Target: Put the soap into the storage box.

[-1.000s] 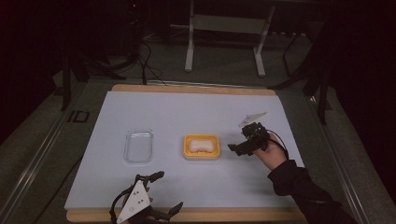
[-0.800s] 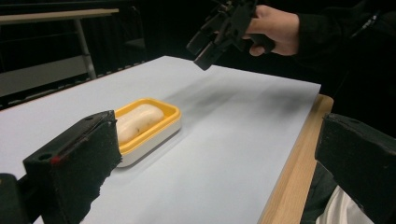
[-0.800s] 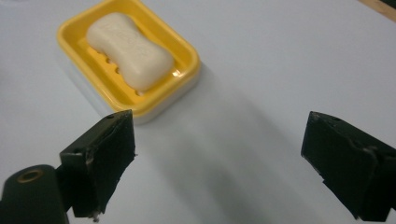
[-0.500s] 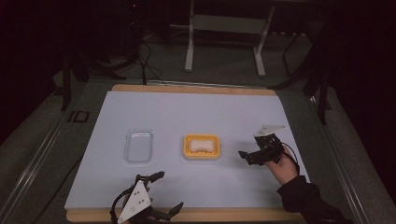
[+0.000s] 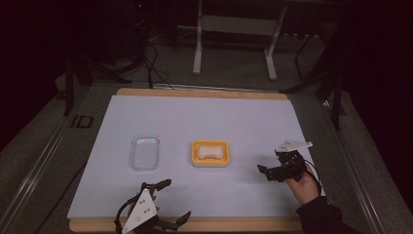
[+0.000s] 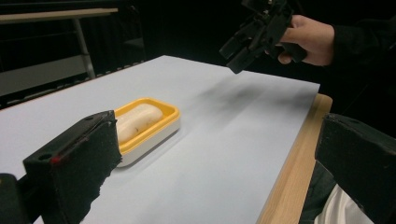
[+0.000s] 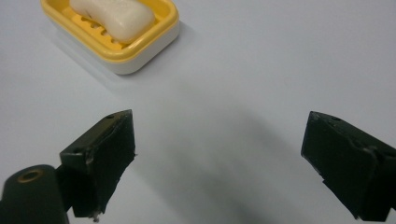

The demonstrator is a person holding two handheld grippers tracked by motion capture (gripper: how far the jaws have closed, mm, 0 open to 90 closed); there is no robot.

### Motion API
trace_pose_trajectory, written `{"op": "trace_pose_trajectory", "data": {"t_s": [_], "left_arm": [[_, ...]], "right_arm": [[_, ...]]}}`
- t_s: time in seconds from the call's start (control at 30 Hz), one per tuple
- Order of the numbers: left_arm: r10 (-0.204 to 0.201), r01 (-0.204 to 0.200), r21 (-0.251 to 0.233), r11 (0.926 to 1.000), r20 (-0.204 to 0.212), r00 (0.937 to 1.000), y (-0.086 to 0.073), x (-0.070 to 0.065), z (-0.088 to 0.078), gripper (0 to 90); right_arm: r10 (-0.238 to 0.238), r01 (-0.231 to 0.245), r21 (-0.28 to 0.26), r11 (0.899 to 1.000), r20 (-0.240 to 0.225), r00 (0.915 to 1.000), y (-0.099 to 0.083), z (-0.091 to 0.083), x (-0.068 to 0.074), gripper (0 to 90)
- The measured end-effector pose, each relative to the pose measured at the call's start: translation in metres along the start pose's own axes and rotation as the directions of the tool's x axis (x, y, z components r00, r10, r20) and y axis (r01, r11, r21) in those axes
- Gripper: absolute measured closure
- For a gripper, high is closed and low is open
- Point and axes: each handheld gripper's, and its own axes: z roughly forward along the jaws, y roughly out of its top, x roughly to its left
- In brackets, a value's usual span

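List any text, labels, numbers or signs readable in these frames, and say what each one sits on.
"ID": pale letters on the dark floor surface left of the table's far corner, in the high view.
Nothing else is readable: the yellow soap dish, the soap bar, the clear container and both tongs, left and right, carry no visible lettering.
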Motion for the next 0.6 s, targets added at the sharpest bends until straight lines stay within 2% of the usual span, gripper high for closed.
{"op": "trace_pose_trajectory", "data": {"t_s": [0.27,0.43,0.6], "left_arm": [[0.000,0.000,0.001,1.0000,0.001,1.0000,0.000,0.000,0.000,0.2],[0.000,0.000,0.001,1.0000,0.004,1.0000,0.000,0.000,0.000,0.2],[0.003,-0.003,0.003,1.0000,0.007,1.0000,0.001,-0.002,0.001,0.2]], "right_arm": [[0.012,-0.011,-0.030,0.999,0.025,0.9996,-0.017,-0.008,0.004,9.6],[0.037,-0.036,-0.037,0.999,0.021,0.9991,-0.026,-0.014,0.004,9.6],[0.041,-0.039,-0.062,0.997,0.032,0.9986,-0.034,-0.021,0.008,9.6]]}}
